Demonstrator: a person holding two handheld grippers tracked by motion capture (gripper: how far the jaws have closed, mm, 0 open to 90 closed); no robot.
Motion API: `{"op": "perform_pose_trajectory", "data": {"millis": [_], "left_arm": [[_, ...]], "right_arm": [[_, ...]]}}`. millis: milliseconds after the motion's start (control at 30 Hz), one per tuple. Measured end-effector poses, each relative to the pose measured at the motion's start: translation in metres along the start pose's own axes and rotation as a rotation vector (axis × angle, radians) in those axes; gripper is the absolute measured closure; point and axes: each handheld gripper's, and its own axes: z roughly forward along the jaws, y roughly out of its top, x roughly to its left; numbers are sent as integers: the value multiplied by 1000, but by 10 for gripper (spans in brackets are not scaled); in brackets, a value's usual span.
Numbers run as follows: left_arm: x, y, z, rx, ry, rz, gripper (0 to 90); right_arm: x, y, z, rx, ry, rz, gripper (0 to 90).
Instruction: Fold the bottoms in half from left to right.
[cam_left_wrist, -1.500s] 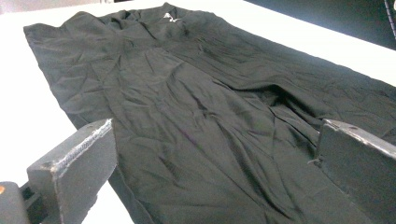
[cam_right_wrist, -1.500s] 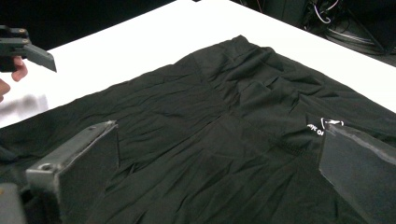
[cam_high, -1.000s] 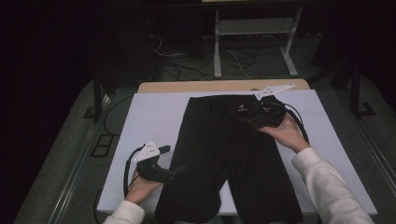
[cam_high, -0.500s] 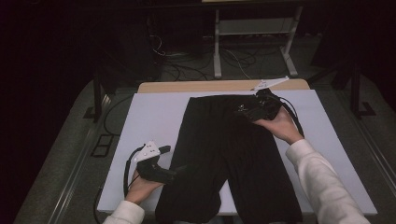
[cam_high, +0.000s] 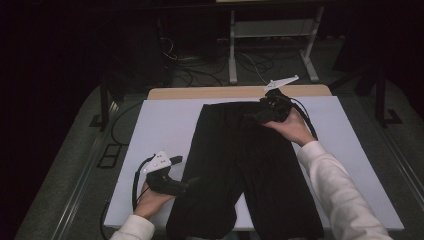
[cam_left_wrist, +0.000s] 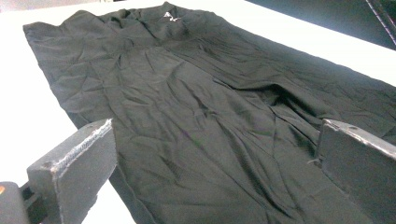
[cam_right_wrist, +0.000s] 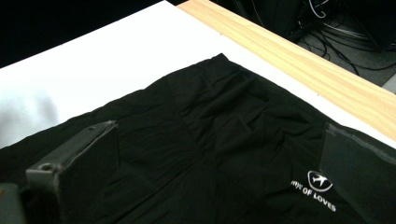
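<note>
Black trousers (cam_high: 247, 165): flat on white counter (cam_high: 165, 130), waistband far, legs overhanging near edge. Printed label (cam_right_wrist: 315, 186) near waistband: "OF LOVES" legible. Left gripper (cam_high: 187, 186): near-left trouser edge, fingers released, spread. Right gripper (cam_high: 255, 116): over far-right waistband, fingers released. Bare counter left and right of the trousers.

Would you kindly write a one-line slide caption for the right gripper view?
Open right gripper poised over the waistband of black trousers with a small white logo, on a white table.
</note>
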Motion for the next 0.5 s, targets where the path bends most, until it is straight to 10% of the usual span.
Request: {"op": "perform_pose_trajectory", "data": {"millis": [500], "left_arm": [[0, 0, 0, -1, -5, 0, 0]], "right_arm": [[0, 12, 24, 19, -3, -8, 0]]}}
